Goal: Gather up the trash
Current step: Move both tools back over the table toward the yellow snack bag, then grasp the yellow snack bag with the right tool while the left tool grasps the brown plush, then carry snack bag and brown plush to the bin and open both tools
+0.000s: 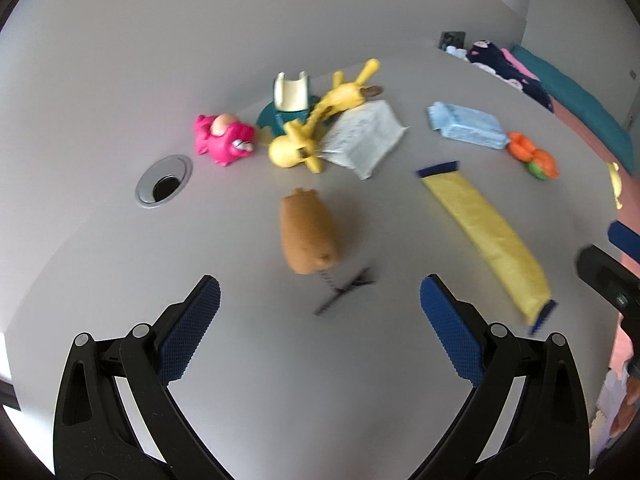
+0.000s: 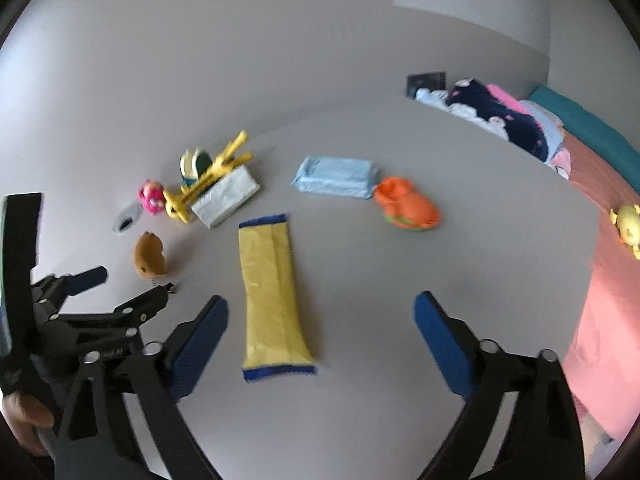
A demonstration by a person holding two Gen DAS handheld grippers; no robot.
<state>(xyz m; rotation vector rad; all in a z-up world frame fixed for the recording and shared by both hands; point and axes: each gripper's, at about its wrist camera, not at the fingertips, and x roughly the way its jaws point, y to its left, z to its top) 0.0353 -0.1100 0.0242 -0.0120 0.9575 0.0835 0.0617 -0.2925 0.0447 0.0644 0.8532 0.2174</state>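
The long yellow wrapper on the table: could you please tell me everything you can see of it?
The long yellow wrapper is a flat, crinkly foil-like sachet with a dark blue serrated seal at each end and a seam along its length. It lies flat on the grey table, apart from the other items, untouched, just ahead of the right gripper, whose jaws are open.

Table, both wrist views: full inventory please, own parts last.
yellow wrapper: 1, yellow with blue ends, flat, nearest the right gripper
silver packet: 1, silver-white, partly under the giraffe
blue packet: 1, light blue, beside the orange toy
brown plush: 1, brown, with a dark chain, ahead of the left gripper
pink toy: 1, next to the cable hole
giraffe: 1, yellow, lying down
teal toy: 1, teal and cream, behind the giraffe
orange toy: 1
cable hole: 1, metal-rimmed
clothes: pile, navy, pink, teal, far edge
left gripper: jaws open
right gripper: jaws open
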